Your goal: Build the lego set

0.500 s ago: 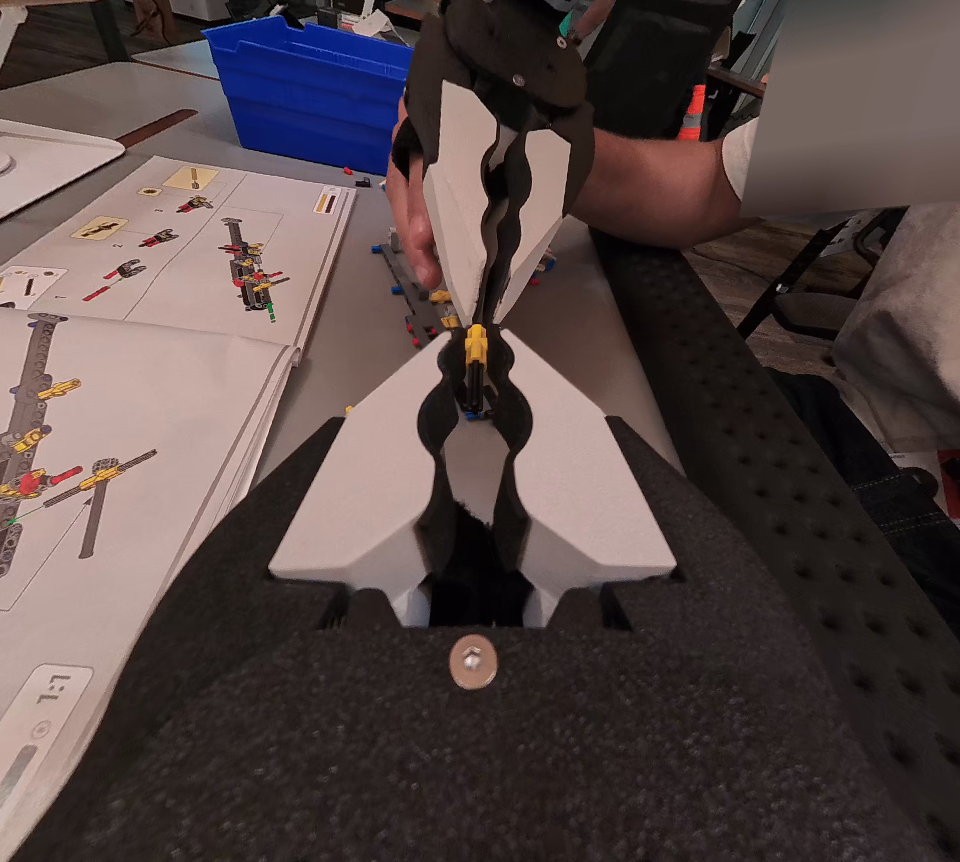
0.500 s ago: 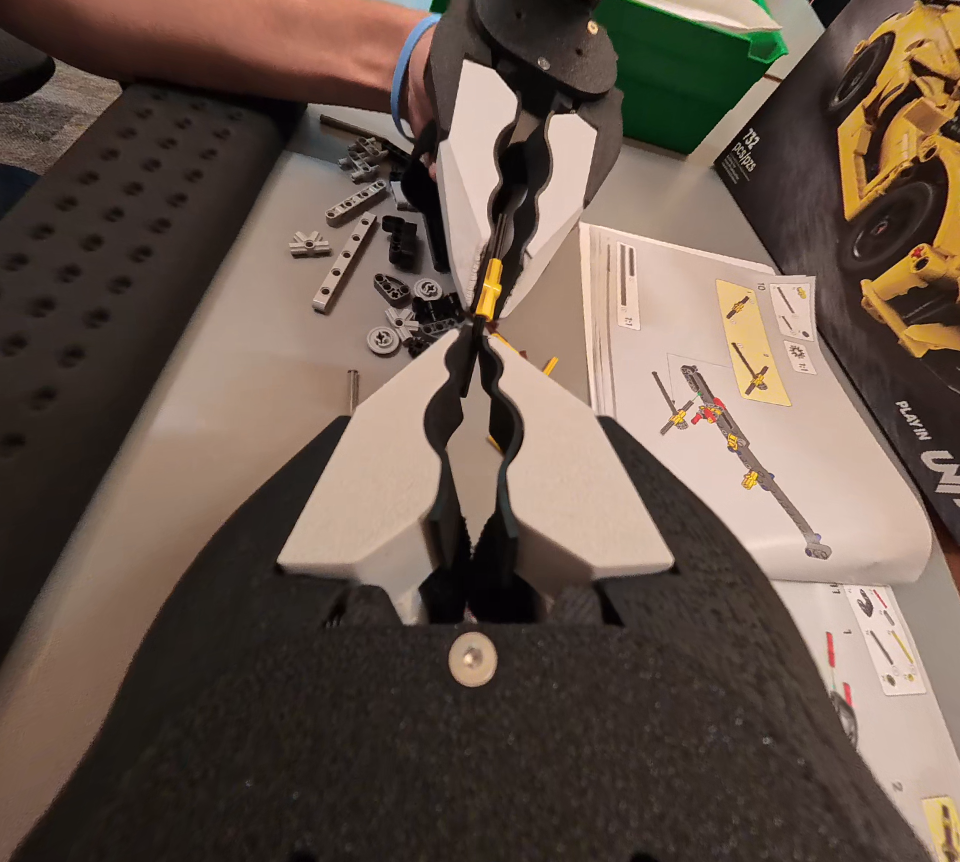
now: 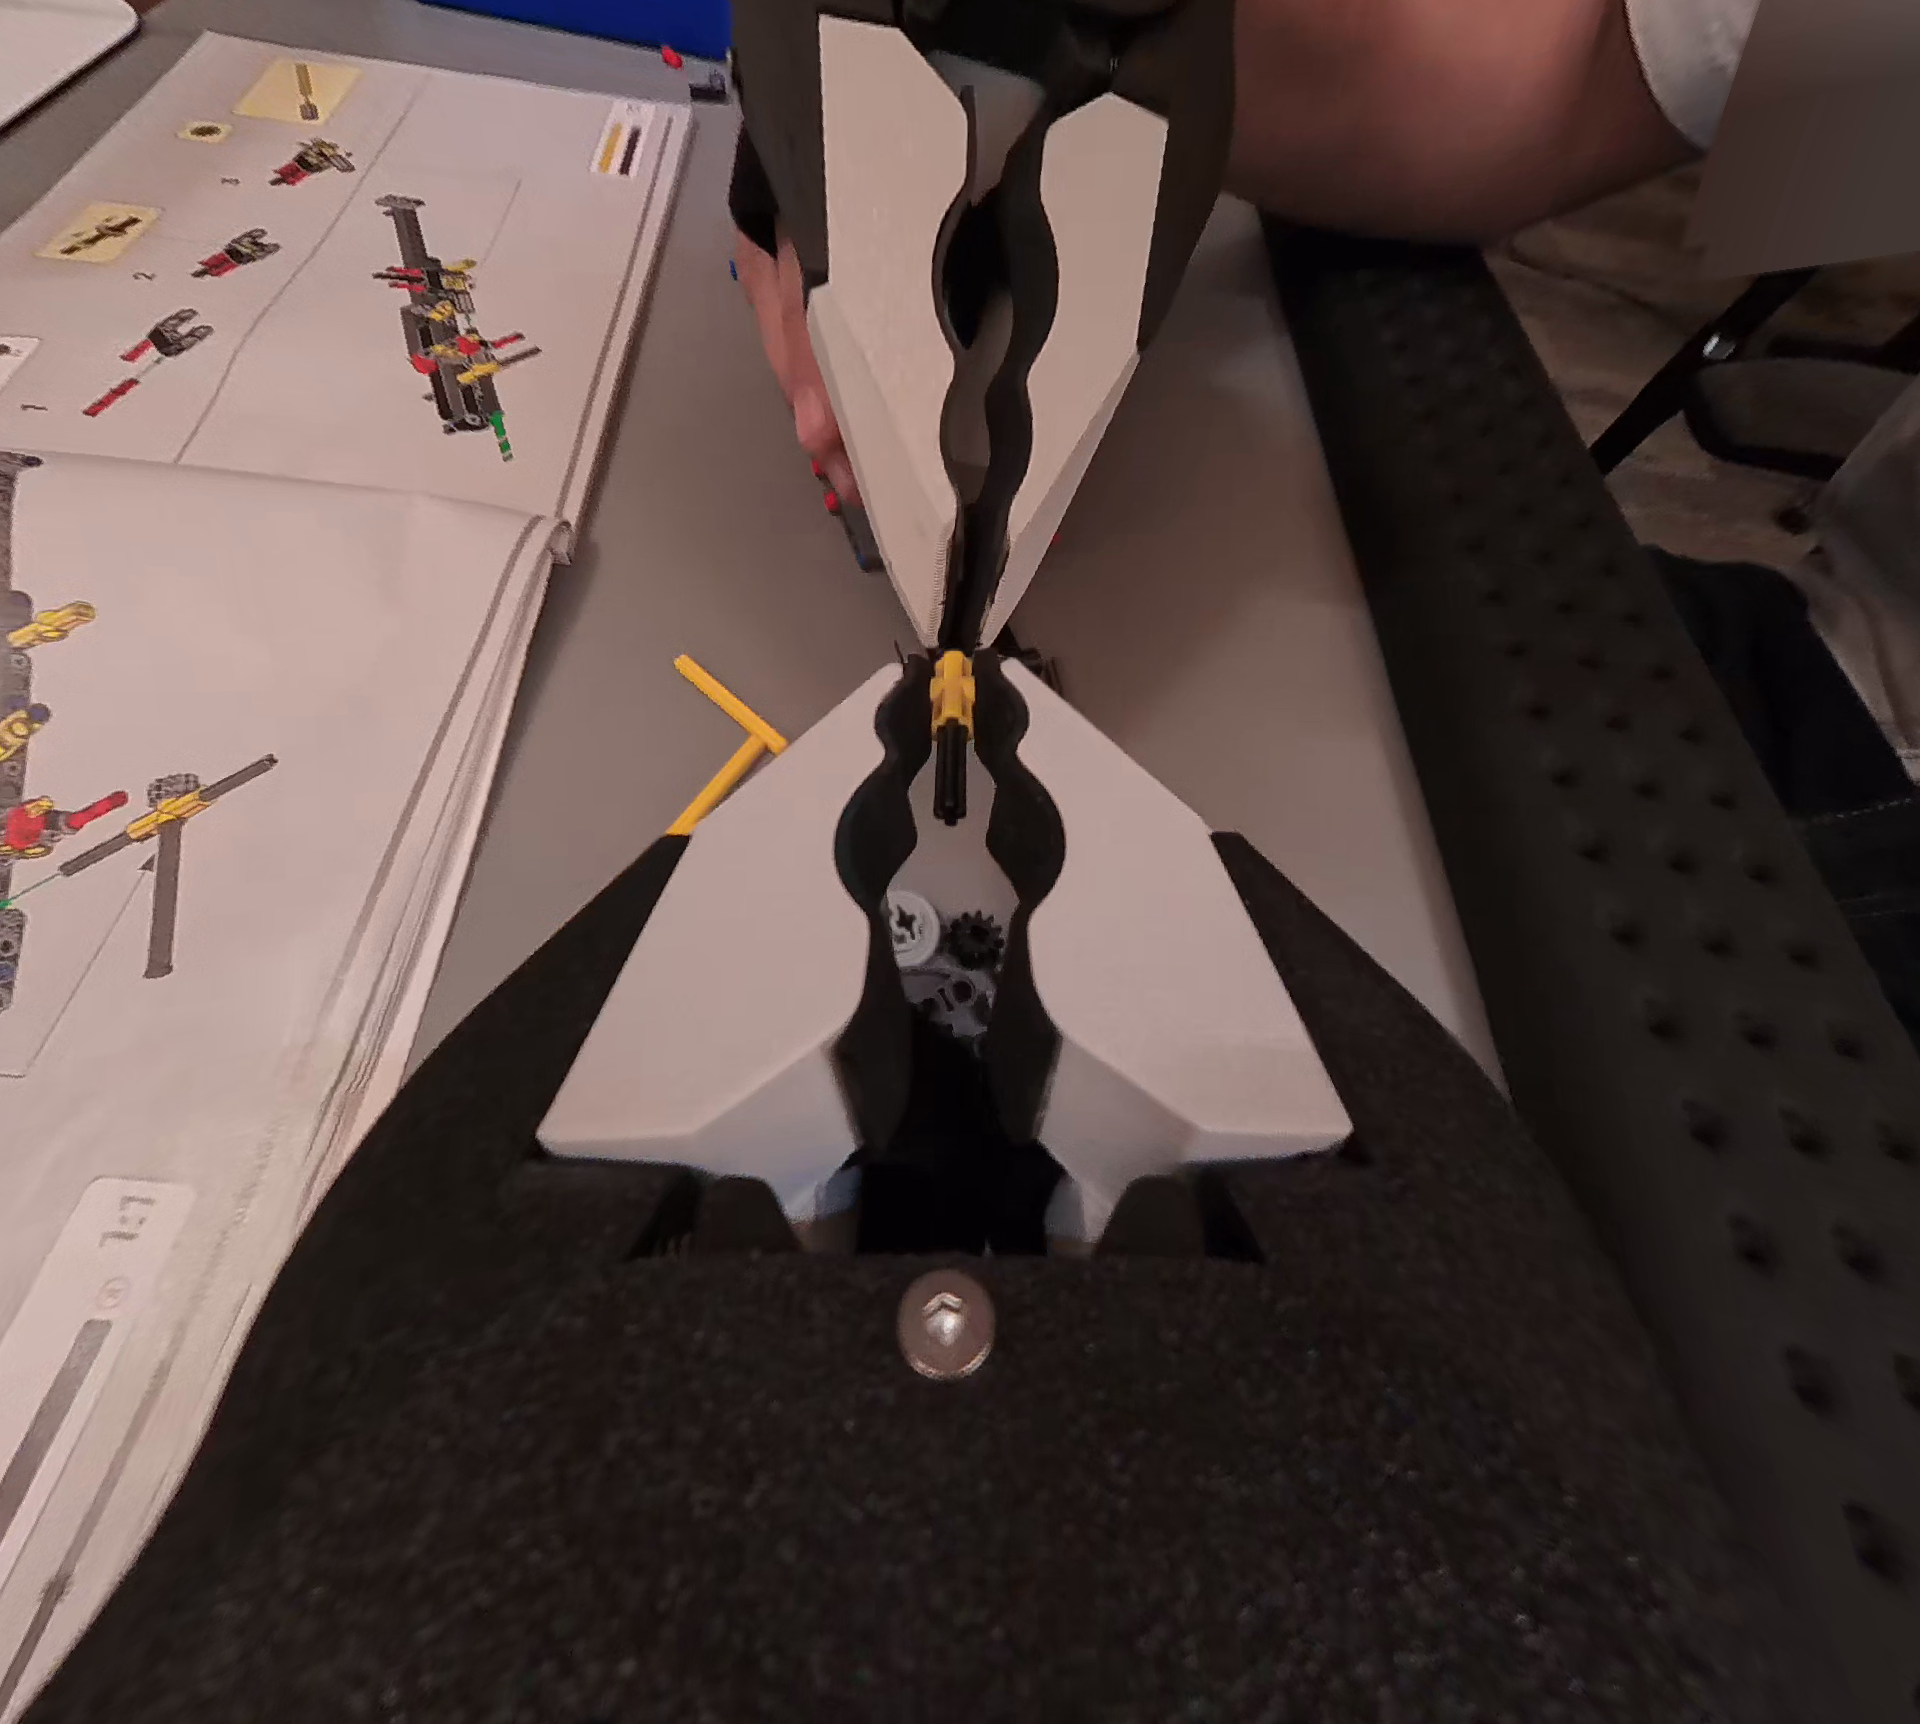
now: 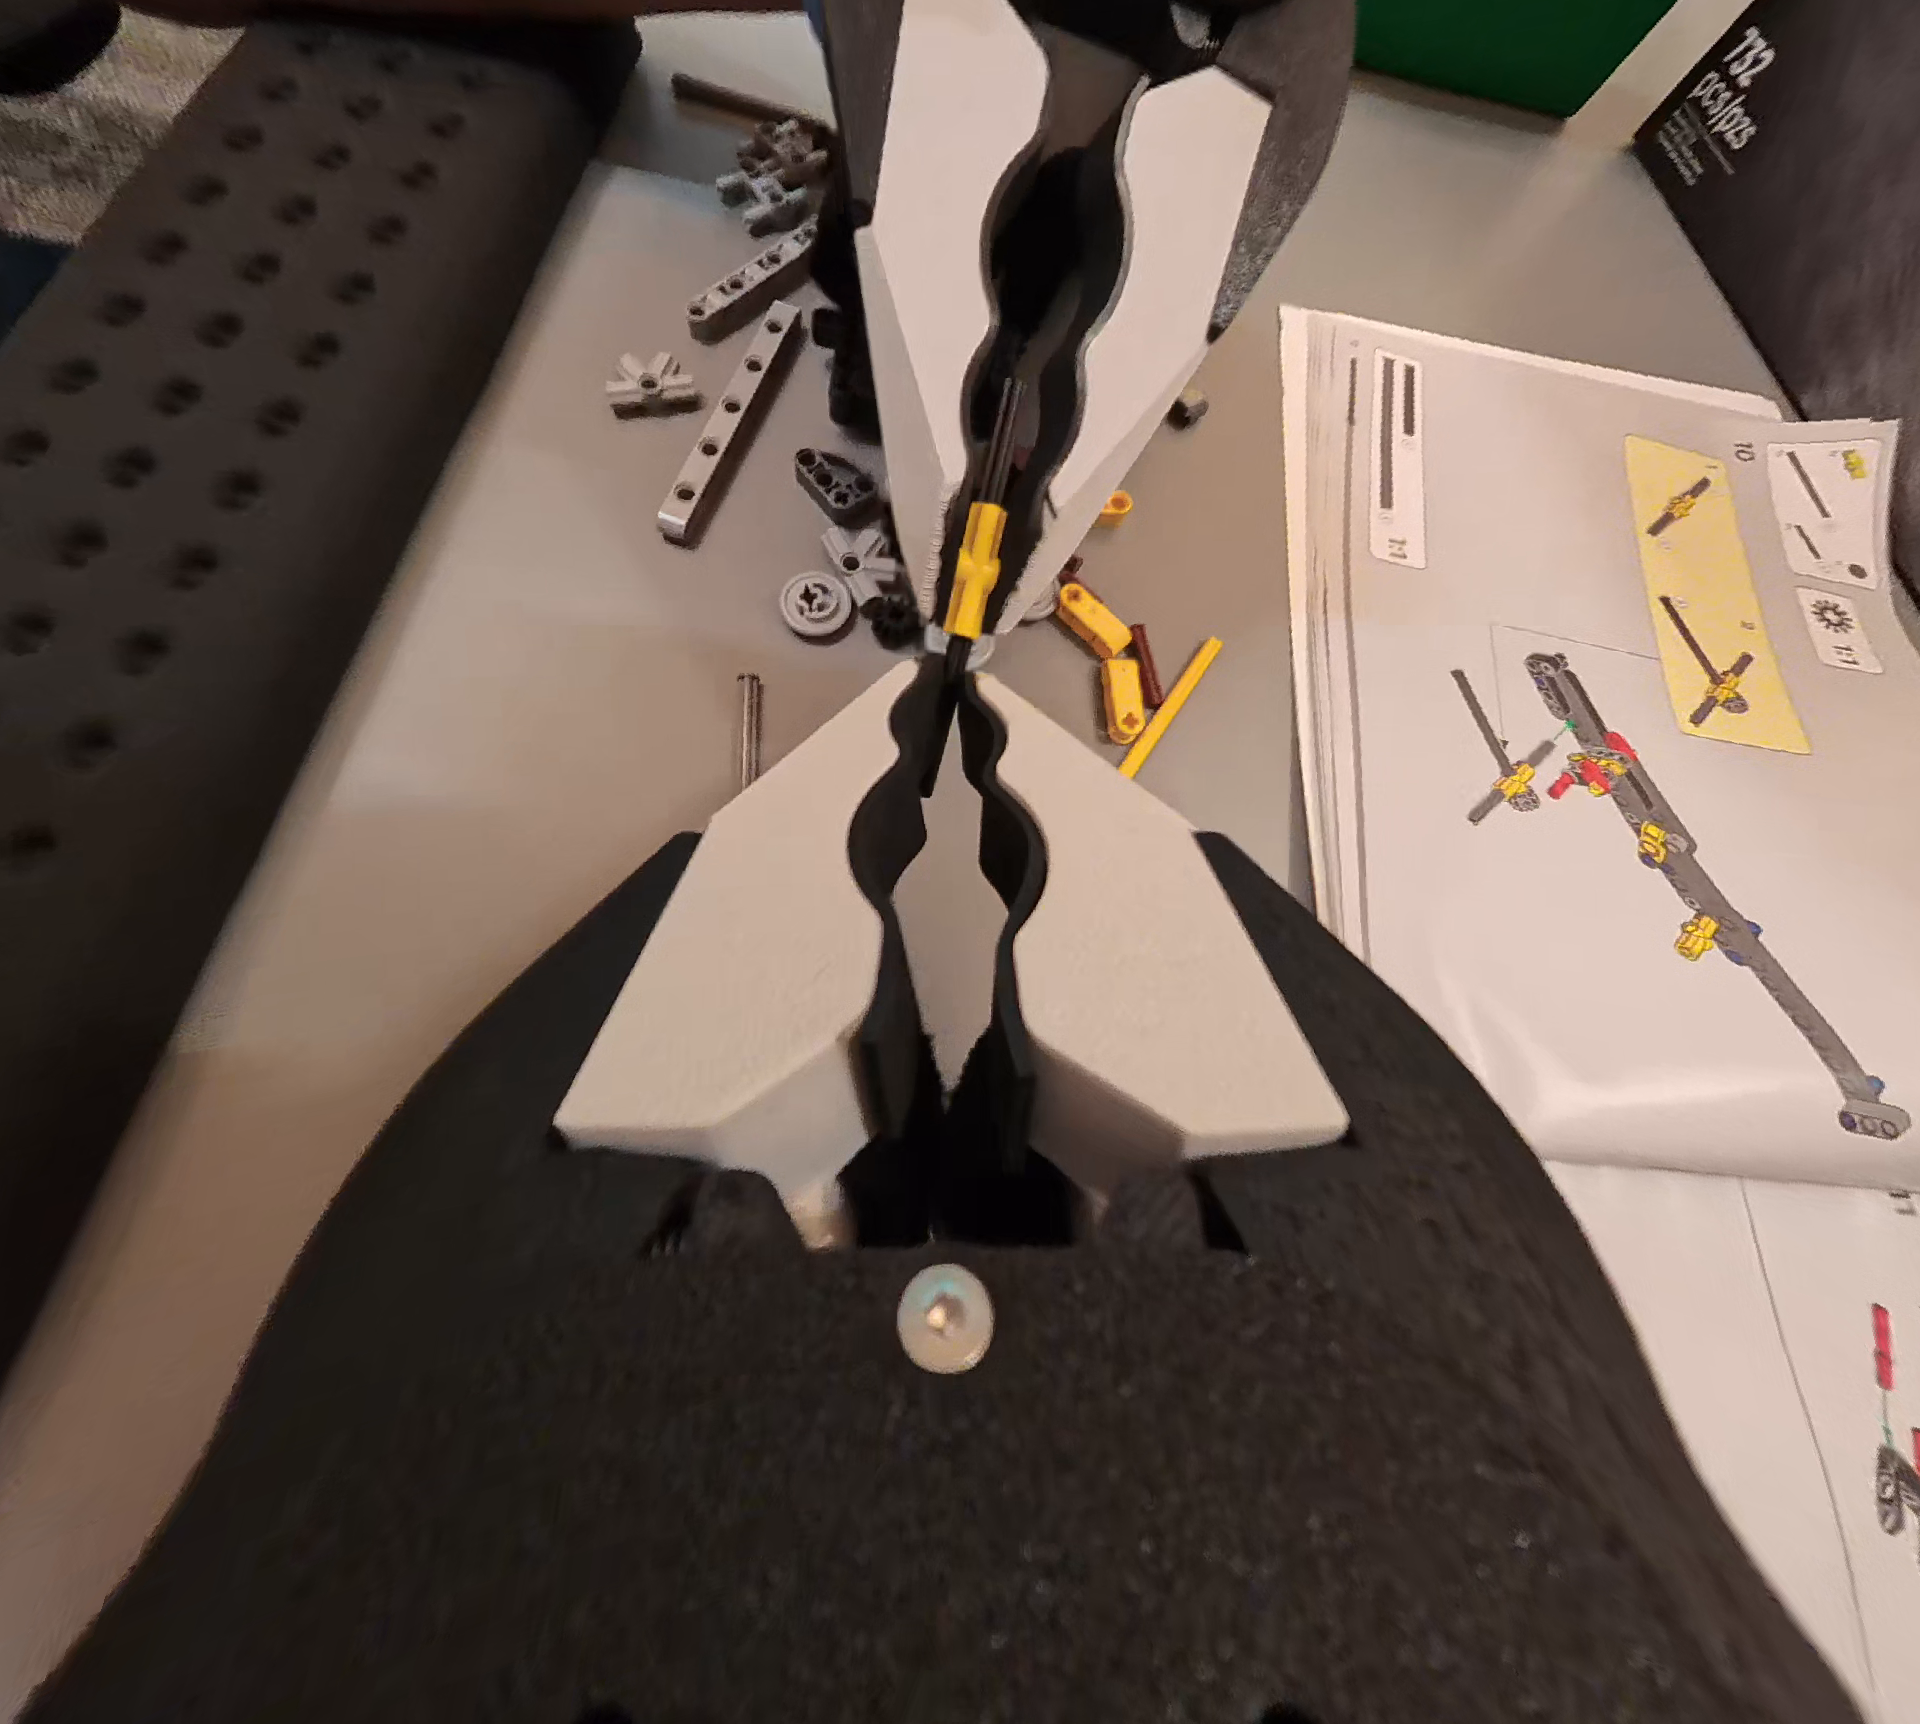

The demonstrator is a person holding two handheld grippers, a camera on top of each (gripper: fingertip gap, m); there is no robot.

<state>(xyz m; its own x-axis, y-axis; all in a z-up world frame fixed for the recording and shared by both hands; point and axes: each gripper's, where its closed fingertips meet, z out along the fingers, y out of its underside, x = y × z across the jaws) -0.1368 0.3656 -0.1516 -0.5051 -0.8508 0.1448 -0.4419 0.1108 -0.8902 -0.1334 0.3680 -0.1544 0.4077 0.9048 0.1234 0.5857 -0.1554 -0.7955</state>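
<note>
**Yellow connector meets black axle, tip to tip**

The left gripper (image 3: 951,687) has its jaws closed on the yellow connector (image 3: 950,687); the right gripper (image 4: 945,687) pinches the black axle (image 4: 1000,438), seemingly threading it through, above the worktop's (image 4: 499,739) near edge.

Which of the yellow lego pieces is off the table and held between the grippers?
The yellow connector threaded on the black axle, pinched at the gripper tips. The other yellow connectors and the long yellow axle lie loose on the table.
</note>
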